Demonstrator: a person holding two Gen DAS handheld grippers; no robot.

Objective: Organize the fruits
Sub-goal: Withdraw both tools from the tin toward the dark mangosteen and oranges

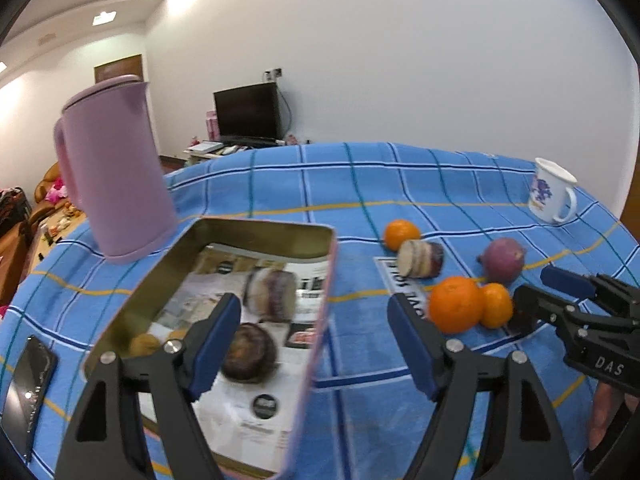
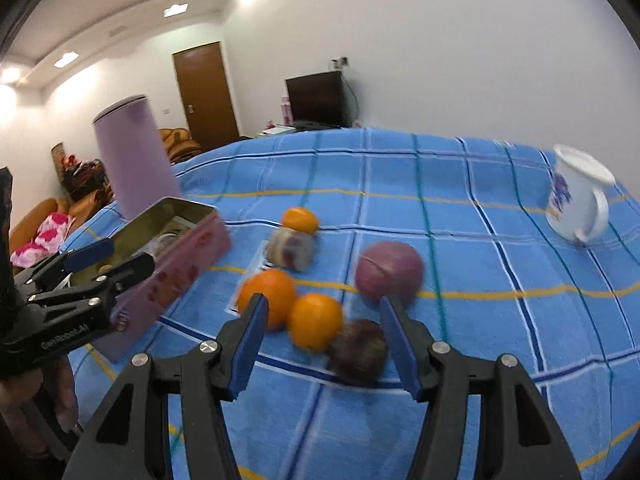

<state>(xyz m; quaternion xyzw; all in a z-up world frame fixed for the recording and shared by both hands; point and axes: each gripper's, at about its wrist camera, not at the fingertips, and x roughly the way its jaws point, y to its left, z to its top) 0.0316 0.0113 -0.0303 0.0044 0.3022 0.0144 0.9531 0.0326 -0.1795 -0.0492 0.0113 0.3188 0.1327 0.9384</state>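
A pink tin box (image 1: 276,227) lies open on the blue checked cloth, lined with printed paper. It holds a dark round fruit (image 1: 249,354), a cut fruit (image 1: 272,293) and a small yellowish one (image 1: 144,345). My left gripper (image 1: 316,342) hangs open over the tin's right wall, nothing between its fingers; the right wrist view shows the left gripper (image 2: 128,256) above the tin box (image 2: 188,256). To the right lie three oranges (image 2: 316,320), a purple round fruit (image 2: 390,272), a cut fruit (image 2: 290,250) and a dark fruit (image 2: 358,350). My right gripper (image 2: 326,342) is open, straddling the near orange and dark fruit.
A tall pink jug (image 1: 116,168) stands behind the tin at the table's left. A white mug (image 1: 550,190) sits far right. A phone (image 1: 30,392) lies near the left table edge. A printed sheet (image 1: 400,280) lies under the loose fruits.
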